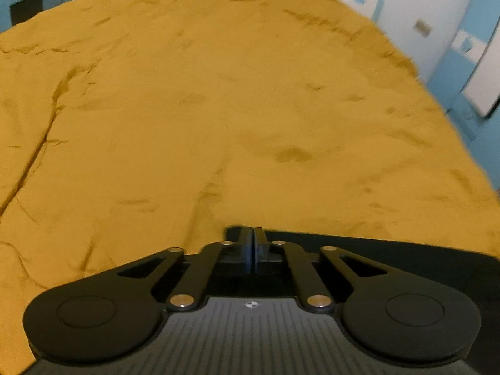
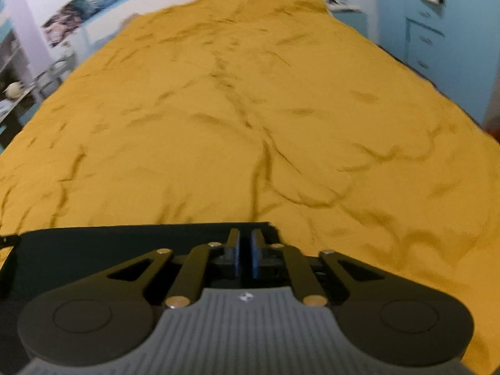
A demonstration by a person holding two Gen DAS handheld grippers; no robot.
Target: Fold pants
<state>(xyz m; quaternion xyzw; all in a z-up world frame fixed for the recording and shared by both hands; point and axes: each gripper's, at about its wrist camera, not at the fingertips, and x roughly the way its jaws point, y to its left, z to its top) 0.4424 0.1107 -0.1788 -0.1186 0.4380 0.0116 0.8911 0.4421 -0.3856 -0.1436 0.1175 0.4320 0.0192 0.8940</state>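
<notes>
- We see the black pants (image 1: 390, 250) lying flat on the mustard-yellow bedspread (image 1: 218, 109), at the near edge of the bed, just under both tools.
- Our left gripper (image 1: 253, 234) is clenched at the left corner of the pants' far edge — whether cloth is pinched there, we cannot tell.
- Our right gripper (image 2: 244, 237) sits over the right end of that same edge (image 2: 125, 228); a narrow slit shows between its blue pads (image 2: 255, 256), yet we judge it closed, and no fabric is visibly caught.
- The cloth looks light, soft and limp — it should drape and sag when lifted.
- We judge both far corners the best hold.
</notes>
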